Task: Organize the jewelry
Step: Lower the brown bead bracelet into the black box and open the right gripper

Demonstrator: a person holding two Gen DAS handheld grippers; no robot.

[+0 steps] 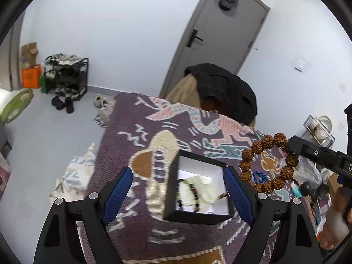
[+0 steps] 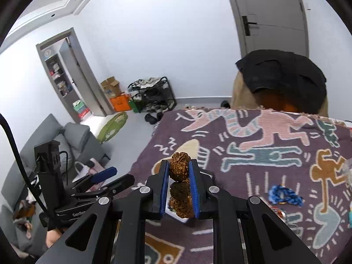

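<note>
Two grippers over a desk (image 1: pixel 140 118) w/ a purple figure-print cloth. Left gripper (image 1: pixel 178 187): jaws released, spread wide, nothing between the pads; the black jewelry box (image 1: pixel 173 195) sits on the cloth in the gap but pads aren't touching it. Box is open, white lining, w/ a pale green cloth (image 1: pixel 203 190) and a dark bead bracelet (image 1: pixel 191 195) inside. Right gripper (image 2: pixel 179 187): jaws clenched on the brown seed-bead bracelet (image 1: pixel 267 165), approx. upright ring hanging in the air just right of the box in the left wrist view; in the right wrist view the beads fill the space between the blue pads, box mostly hidden under them. Blue bead bracelet (image 2: pixel 283 194) lies on the cloth to the right, apart from the box. Small blue figurine (image 1: pixel 296 189) near the right edge. Dark jacket (image 1: pixel 224 88) on a chair behind the desk; shoe rack (image 1: pixel 66 77) by the far wall.
</note>
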